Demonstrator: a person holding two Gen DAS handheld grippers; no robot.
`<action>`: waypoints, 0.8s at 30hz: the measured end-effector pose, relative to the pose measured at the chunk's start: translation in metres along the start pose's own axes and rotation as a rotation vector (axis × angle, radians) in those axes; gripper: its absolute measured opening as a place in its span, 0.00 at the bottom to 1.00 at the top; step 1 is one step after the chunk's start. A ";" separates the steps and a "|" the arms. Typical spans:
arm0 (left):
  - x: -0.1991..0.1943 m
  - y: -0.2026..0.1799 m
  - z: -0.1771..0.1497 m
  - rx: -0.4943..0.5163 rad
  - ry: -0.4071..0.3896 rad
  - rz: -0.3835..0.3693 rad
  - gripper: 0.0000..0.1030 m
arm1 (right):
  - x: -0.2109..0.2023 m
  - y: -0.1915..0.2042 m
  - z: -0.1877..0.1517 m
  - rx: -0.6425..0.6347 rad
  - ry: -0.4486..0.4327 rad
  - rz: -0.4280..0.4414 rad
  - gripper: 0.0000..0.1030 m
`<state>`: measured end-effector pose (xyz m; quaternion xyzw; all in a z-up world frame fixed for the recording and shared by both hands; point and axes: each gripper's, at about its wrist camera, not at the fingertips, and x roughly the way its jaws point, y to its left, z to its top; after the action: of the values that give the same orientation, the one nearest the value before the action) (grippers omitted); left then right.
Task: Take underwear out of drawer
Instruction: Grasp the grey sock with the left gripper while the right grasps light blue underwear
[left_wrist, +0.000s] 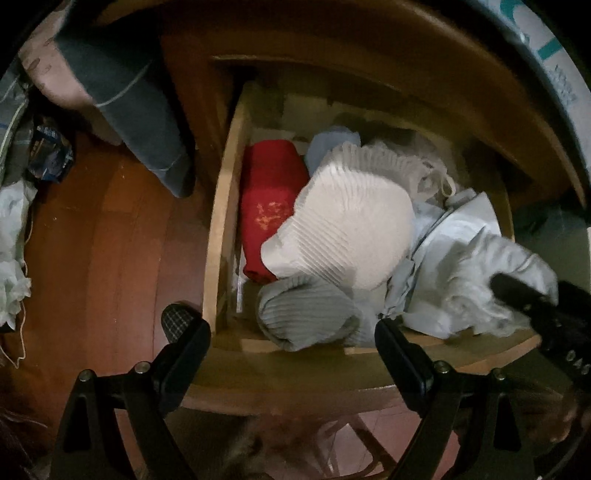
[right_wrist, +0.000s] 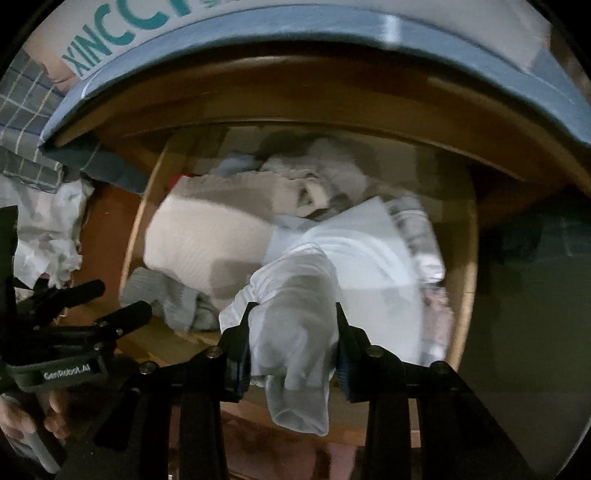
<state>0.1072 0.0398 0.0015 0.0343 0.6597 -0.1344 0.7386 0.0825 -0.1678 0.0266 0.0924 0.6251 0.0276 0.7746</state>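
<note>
From the left wrist, the left gripper (left_wrist: 291, 332) hangs wide open and empty over the wooden drawer's (left_wrist: 216, 229) front edge, above a grey ribbed garment (left_wrist: 306, 314). From the right wrist, the right gripper (right_wrist: 293, 325) is clamped on pale underwear (right_wrist: 295, 295), bunched at the drawer's front edge.

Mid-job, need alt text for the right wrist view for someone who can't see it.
The right tool is shut on a pale garment, over the front of an open wooden drawer full of folded clothes. The left tool shows open at the left edge.

Red roll (left_wrist: 271, 206), cream ribbed garment (left_wrist: 347, 229), pale-blue underwear (right_wrist: 295, 314)
</note>
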 end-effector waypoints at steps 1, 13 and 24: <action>0.003 -0.002 0.001 0.003 0.008 -0.004 0.90 | -0.001 -0.004 0.000 0.004 0.004 0.000 0.32; 0.024 -0.025 0.001 0.084 0.051 0.061 0.44 | 0.004 -0.012 -0.002 0.031 0.032 0.036 0.42; 0.017 -0.013 -0.002 0.054 0.008 0.001 0.26 | 0.008 -0.014 -0.007 0.061 0.080 0.040 0.76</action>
<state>0.1032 0.0256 -0.0137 0.0549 0.6587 -0.1516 0.7349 0.0767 -0.1791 0.0155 0.1272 0.6542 0.0277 0.7451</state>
